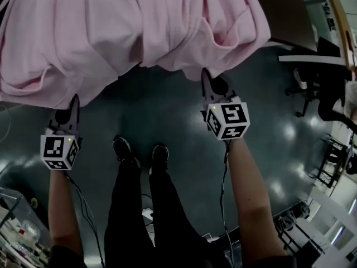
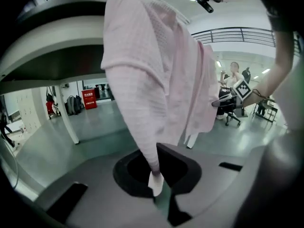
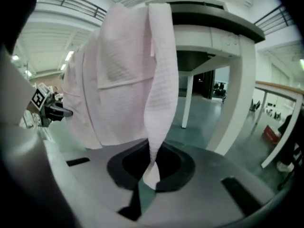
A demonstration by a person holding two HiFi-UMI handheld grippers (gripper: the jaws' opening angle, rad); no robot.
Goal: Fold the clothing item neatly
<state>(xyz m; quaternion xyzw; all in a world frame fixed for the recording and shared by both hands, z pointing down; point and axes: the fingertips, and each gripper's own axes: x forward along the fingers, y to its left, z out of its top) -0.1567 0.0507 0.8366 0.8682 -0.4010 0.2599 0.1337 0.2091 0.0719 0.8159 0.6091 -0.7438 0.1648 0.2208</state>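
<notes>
My left forearm [image 1: 60, 216] and right forearm [image 1: 252, 205] filled the bottom of the head view, each ending in a claw with a square-patterned marker cube [image 1: 227, 121]. Both claws were just off the near edge of the table [image 1: 287, 13] and pointed toward it. The pink garment [image 1: 128, 32] lay draped over that edge in soft bunched folds, its lower part hanging off the table toward me. My left claw [image 1: 73, 104] was clamped on a twisted corner of the garment's hem, to the left along the table's edge, and a small tip of cloth poked out past the closed jaws. My right claw [image 1: 206, 77] was clamped in the same way on another twisted corner, further right along that edge. Between the two grips the hem sagged in loose scallops. My black shoes [image 1: 121, 148] stood on the dark glossy floor [image 1: 167, 105] on the near side of the table.
</notes>
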